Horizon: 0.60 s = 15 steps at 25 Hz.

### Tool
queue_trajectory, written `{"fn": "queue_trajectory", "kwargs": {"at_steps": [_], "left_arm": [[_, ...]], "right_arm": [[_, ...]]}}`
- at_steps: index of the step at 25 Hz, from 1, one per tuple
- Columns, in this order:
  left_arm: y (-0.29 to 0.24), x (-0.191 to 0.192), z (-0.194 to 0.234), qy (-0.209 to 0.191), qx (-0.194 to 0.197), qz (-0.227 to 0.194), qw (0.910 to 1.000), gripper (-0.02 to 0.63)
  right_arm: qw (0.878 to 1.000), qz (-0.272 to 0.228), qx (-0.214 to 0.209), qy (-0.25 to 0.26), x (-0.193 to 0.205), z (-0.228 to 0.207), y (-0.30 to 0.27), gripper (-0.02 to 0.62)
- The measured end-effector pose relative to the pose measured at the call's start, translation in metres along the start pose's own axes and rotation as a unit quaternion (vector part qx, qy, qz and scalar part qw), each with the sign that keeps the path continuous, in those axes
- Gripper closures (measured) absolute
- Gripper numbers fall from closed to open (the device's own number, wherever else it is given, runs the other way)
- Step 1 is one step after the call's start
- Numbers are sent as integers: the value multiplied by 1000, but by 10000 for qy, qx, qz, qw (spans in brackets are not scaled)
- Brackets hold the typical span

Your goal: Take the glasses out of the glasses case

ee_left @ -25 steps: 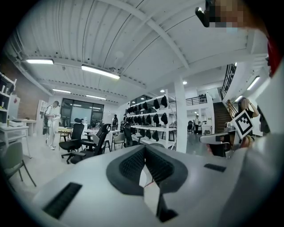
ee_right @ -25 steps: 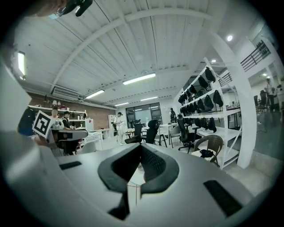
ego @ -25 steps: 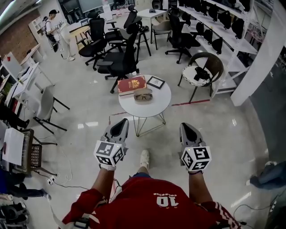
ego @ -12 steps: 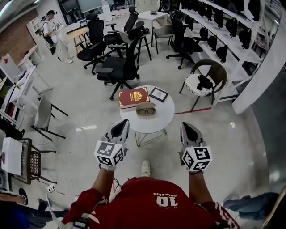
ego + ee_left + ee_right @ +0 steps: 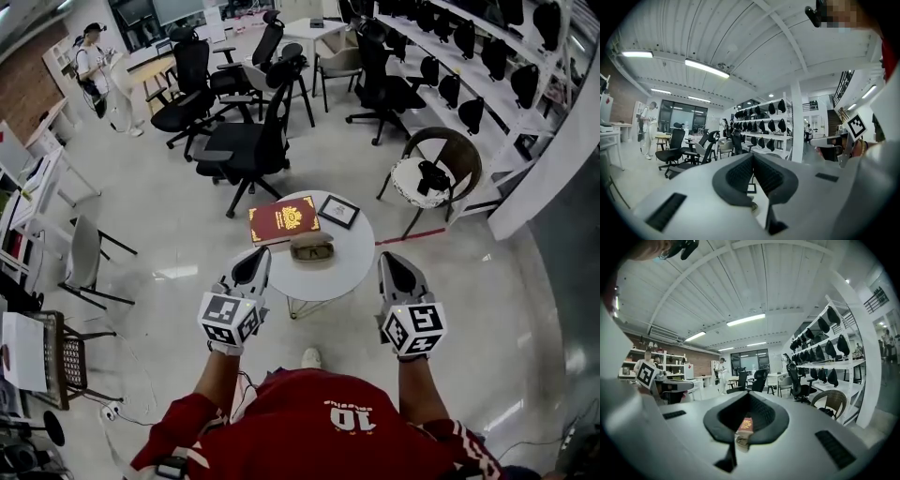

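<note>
Right, both tools are up at chest height: left gripper and right gripper are each clenched on nothing, jaws pressed together, well short of the round white table. On its near side sits the glasses case, apparently open with the glasses inside. A red book lies just beyond, a framed picture at far right. The risk, I'd say: arriving with closed jaws and shoving the light case off the near edge, or pinching a lens.
</note>
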<state>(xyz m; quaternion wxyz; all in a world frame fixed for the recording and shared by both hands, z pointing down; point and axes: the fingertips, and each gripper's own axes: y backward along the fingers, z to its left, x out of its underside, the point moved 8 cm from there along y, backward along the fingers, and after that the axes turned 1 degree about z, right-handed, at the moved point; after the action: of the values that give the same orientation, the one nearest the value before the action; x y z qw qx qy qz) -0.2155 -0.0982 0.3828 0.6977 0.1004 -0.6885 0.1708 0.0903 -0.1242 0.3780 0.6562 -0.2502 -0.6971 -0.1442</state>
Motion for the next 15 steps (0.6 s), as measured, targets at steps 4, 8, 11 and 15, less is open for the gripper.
{"fn": "queue_trajectory", "kwargs": {"at_steps": [4, 8, 11, 15], "left_arm": [[-22, 4, 24, 41, 90, -4, 10000, 598], [-37, 6, 41, 89, 216, 6, 9997, 598], [-48, 10, 49, 139, 297, -4, 9995, 598], [-60, 12, 57, 249, 407, -32, 9989, 598]], "right_arm": [[9999, 52, 107, 18, 1, 0, -25, 580], [9997, 58, 217, 10, -2, 1, -38, 580], [9996, 76, 266, 40, 0, 2, -45, 580], [9993, 95, 355, 11, 3, -1, -52, 580]]}}
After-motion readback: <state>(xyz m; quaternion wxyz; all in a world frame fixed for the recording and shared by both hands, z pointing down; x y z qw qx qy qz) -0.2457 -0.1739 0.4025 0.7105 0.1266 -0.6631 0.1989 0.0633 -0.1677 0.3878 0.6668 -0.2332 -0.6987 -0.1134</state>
